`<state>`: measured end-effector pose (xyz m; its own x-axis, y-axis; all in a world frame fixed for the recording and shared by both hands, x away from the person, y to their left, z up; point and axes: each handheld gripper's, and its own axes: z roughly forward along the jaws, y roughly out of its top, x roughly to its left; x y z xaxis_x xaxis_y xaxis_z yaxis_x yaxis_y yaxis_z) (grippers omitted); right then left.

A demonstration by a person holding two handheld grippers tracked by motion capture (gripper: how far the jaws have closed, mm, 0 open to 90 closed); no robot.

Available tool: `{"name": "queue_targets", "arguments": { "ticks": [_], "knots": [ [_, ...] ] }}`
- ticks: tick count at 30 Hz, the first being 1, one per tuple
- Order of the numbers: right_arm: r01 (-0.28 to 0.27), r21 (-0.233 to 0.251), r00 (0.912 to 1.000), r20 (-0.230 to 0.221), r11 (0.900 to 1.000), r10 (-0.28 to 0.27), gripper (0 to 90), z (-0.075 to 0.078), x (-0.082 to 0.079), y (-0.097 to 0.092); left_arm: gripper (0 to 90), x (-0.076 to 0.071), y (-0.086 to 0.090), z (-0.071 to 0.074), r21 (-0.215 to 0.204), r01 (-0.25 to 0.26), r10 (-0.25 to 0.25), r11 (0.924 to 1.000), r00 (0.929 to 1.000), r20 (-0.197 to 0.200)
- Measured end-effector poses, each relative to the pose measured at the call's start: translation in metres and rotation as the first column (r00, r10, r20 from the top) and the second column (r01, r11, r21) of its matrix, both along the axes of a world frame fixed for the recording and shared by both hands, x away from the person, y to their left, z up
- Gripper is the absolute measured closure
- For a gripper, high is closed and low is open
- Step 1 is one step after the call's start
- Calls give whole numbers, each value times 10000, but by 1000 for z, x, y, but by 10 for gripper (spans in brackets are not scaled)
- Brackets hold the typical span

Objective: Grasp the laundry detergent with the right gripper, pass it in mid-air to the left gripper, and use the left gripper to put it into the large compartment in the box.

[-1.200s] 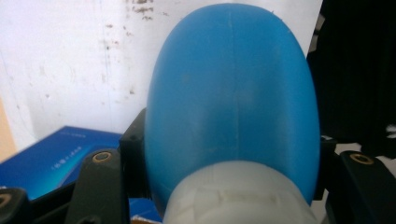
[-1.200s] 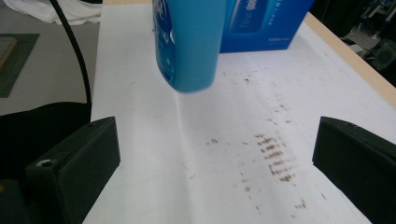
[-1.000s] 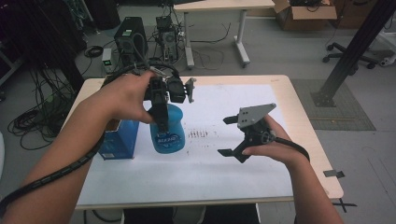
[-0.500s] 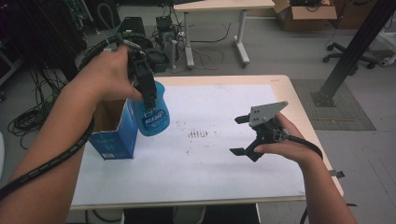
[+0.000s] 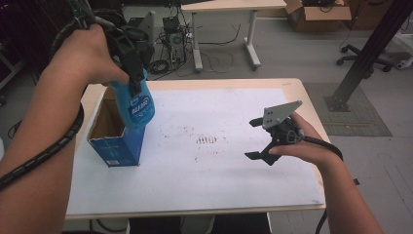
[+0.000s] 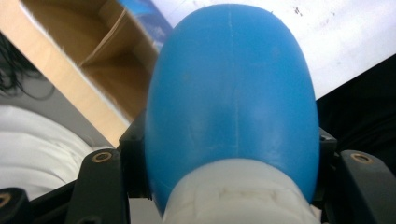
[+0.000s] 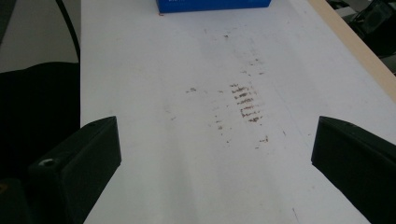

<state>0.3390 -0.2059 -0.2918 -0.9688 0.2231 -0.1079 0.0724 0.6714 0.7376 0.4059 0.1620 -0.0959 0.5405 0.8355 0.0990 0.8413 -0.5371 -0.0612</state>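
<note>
A blue plastic bottle (image 5: pixel 138 105) with a white label hangs neck-up over the right side of an open blue cardboard box (image 5: pixel 114 146) at the table's left. My left gripper (image 5: pixel 134 78) is shut on the bottle's neck. In the left gripper view the bottle's blue body (image 6: pixel 233 93) swells above a white collar (image 6: pixel 238 196), with a black jaw pressed on each side and the box's brown inside (image 6: pixel 88 51) behind. My right gripper (image 5: pixel 249 139) stands open over the white sheet at the right, holding nothing. Its wide-apart jaws frame bare sheet in the right gripper view (image 7: pixel 215 154).
A white sheet (image 5: pixel 219 165) with brown smudges (image 5: pixel 208 140) covers the wooden table (image 5: pixel 302 92). The blue box (image 7: pixel 215 4) shows at the top of the right gripper view. Desks, cables, chairs and a black post stand on the floor behind.
My left gripper has lifted the bottle off the table and carried it up and left, from beside the box to over its opening. The right gripper has stayed nearly still.
</note>
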Motion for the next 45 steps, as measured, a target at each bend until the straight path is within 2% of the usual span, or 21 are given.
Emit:
{"name": "queue_targets", "arguments": {
  "ticks": [3,4,6,7,8,9,10,11,14,19,23,27,28,29,31,35,37,38,40,41,45],
  "knots": [
    [10,-120,10000,-22,9999,-10,15,0,1,0,385,2,8,4,-102,-380,380,9992,9993,-27],
    [-7,-163,10000,-55,9999,6,15,1,1,0,385,4,16,7,-226,-789,789,9966,9969,13],
    [-15,-201,10000,-47,9998,14,15,2,2,0,385,4,19,8,-244,-933,933,9953,9956,4],
    [-11,-268,10000,-46,9996,9,15,4,2,0,385,6,26,10,-297,-1343,1343,9905,9909,-21],
    [-18,-317,10000,-58,9995,16,15,5,3,-1,385,6,26,10,-297,-1343,1343,9905,9909,-21],
    [-22,-385,10000,-60,9993,19,15,5,3,-1,385,8,33,12,-368,-1835,1837,9823,9830,28],
    [-2,-454,10000,-75,9990,-1,15,6,3,-1,385,8,36,12,-392,-2021,2025,9786,9793,67],
    [-11,-508,10000,-94,9987,6,15,7,4,-1,385,8,36,12,-392,-2021,2025,9786,9793,67],
    [-26,-694,9999,-170,9976,14,15,8,6,-1,385,10,44,14,-374,-2415,2423,9697,9700,198],
    [-111,-1245,9994,-345,9922,68,21,9,10,0,385,10,51,14,-407,-2640,2652,9637,9638,275],
    [-558,-1921,9964,-730,9798,424,23,17,14,4,386,11,58,12,-406,-2833,2846,9582,9582,297],
    [-1223,-2623,9869,-1343,9572,892,26,21,15,9,385,12,63,8,-294,-2997,3005,9536,9533,299],
    [-1237,-2686,9858,-1437,9553,872,26,22,15,10,386,12,65,6,-314,-3123,3132,9495,9492,288],
    [-1260,-2751,9844,-1538,9531,857,28,22,16,11,386,12,65,6,-314,-3123,3132,9495,9492,288],
    [-1371,-3002,9810,-1734,9440,874,29,23,16,11,385,13,71,1,-395,-3408,3418,9393,9395,219],
    [-1479,-3263,9771,-1940,9336,870,30,23,16,10,385,14,76,-4,-277,-3477,3482,9372,9373,162],
    [-1633,-3465,9710,-2219,9237,884,31,24,16,8,386,16,80,-10,-192,-3626,3630,9317,9315,215],
    [-1633,-3465,9710,-2219,9237,884,31,24,16,8,386,16,80,-10,-192,-3626,3630,9317,9315,215],
    [-1571,-3738,9679,-2423,9141,672,32,26,18,7,385,17,84,-15,-206,-3796,3800,9249,9246,257],
    [-1571,-3738,9679,-2423,9141,672,32,26,18,7,385,17,84,-15,-206,-3796,3800,9249,9246,257],
    [-1789,-4012,9608,-2679,8984,717,33,31,19,5,385,20,85,-23,-116,-3815,3817,9243,9238,285]
  ]
}}
